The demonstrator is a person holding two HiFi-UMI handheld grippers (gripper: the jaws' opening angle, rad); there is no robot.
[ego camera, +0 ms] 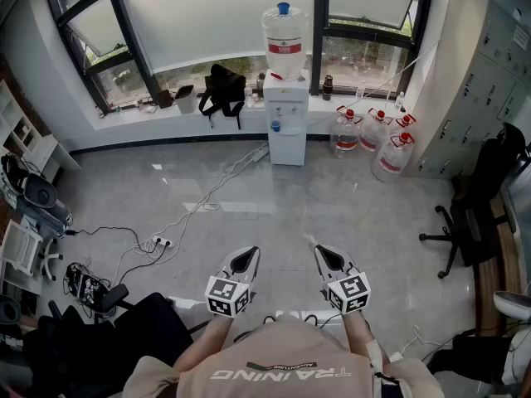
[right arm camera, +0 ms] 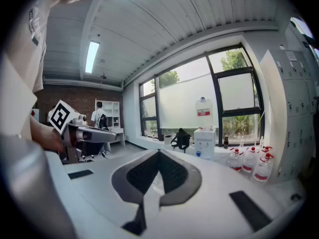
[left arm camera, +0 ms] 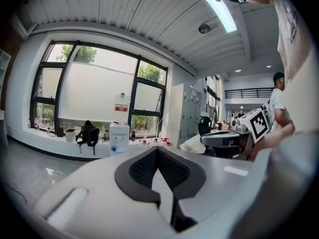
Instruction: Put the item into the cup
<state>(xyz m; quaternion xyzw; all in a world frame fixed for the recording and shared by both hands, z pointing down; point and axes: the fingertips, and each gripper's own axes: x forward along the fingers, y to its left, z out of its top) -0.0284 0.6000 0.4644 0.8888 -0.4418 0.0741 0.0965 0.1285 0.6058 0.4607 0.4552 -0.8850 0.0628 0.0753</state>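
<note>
No cup and no item to put in it shows in any view. In the head view my left gripper (ego camera: 248, 254) and right gripper (ego camera: 320, 252) are held side by side close to the person's chest, pointing out over the grey floor. Both are shut with nothing between the pads. The left gripper view looks along its closed jaws, my left gripper (left arm camera: 157, 151) aimed at the windows, with the right gripper's marker cube (left arm camera: 259, 124) at the right. In the right gripper view my right gripper (right arm camera: 159, 153) is also closed at the tip, and the left gripper's marker cube (right arm camera: 63, 116) shows at the left.
A water dispenser (ego camera: 284, 114) stands under the window, with several water jugs (ego camera: 377, 143) on the floor to its right. A black bag (ego camera: 222, 86) sits on the sill. Cables and a power strip (ego camera: 158, 241) lie at the left, an office chair (ego camera: 469, 218) at the right.
</note>
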